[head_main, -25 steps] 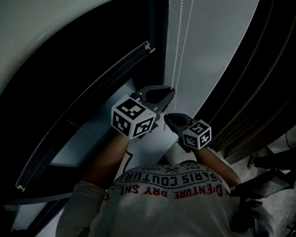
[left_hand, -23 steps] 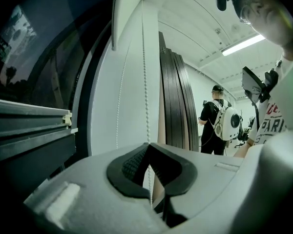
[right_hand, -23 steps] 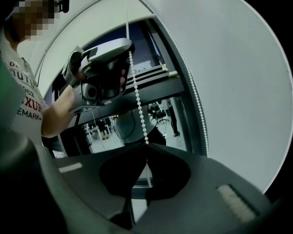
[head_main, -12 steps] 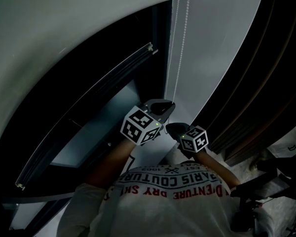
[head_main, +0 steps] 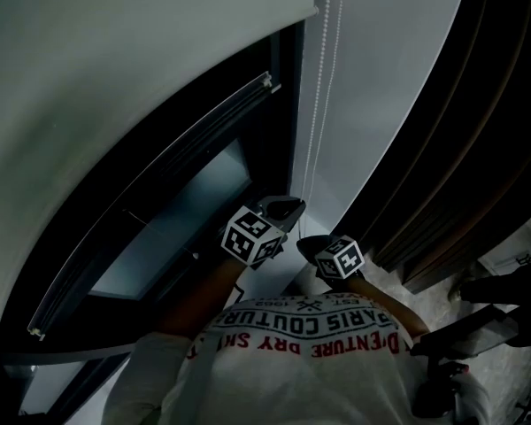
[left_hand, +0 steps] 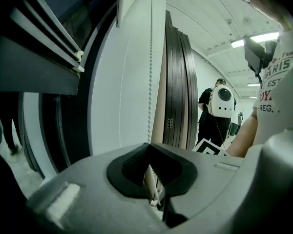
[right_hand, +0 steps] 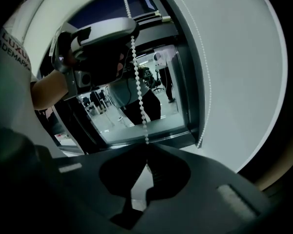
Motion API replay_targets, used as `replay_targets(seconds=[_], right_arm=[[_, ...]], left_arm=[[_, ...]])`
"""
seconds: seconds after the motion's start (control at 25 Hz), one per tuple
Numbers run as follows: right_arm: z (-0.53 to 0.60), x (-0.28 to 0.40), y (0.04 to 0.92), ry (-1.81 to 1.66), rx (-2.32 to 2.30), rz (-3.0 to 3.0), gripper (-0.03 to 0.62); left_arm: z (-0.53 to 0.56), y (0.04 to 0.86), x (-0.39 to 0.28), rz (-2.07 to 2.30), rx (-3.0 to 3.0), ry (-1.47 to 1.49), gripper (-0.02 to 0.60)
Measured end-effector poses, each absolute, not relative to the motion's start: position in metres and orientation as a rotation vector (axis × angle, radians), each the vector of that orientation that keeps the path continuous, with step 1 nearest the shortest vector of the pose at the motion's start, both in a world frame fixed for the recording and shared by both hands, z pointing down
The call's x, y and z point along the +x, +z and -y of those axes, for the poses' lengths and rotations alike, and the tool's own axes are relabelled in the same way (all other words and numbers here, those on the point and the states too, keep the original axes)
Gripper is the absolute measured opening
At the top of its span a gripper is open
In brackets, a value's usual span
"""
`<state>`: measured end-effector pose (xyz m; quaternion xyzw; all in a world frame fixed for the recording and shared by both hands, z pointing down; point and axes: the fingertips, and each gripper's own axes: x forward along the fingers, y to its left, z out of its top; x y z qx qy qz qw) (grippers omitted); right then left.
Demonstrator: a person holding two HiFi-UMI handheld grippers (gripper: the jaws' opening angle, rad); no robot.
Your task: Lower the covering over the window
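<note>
The left gripper (head_main: 286, 205) and the right gripper (head_main: 306, 244) are both clamped on the bead chain (head_main: 313, 122), which runs toward 12 o'clock. The pale blind (head_main: 115, 60) spreads at 10 o'clock. The shirt (head_main: 310, 361) reads "PARIS COUTUR".

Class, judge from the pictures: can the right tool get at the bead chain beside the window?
Probably yes: the right tool looks shut on the bead chain, which runs straight into its jaws, nothing in the way.
</note>
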<state>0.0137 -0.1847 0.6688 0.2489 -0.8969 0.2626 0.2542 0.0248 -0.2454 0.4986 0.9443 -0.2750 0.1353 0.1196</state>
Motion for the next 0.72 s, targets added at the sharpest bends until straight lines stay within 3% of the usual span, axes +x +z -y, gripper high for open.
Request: replay_targets(seconds=[0.28, 0.36, 0.4, 0.72], right_arm=[[0.183, 0.02, 0.671, 0.713, 0.678, 2.44, 0.015], [0.187, 0.026, 0.659, 0.743, 0.69, 2.475, 0.115], [0.192, 0.031, 0.649, 0.747, 0.711, 2.497, 0.127], [0.247, 0.054, 0.47, 0.455, 0.9, 2.838, 0.097]], left_arm=[[0.243, 0.504, 0.033, 0.786, 2.768, 0.334, 0.008], [0.244, 0.504, 0.031, 0.797, 2.766, 0.327, 0.008], [0.244, 0.503, 0.03, 0.801, 2.763, 0.323, 0.008], [0.24, 0.505, 0.022, 0.815, 2.764, 0.312, 0.008]])
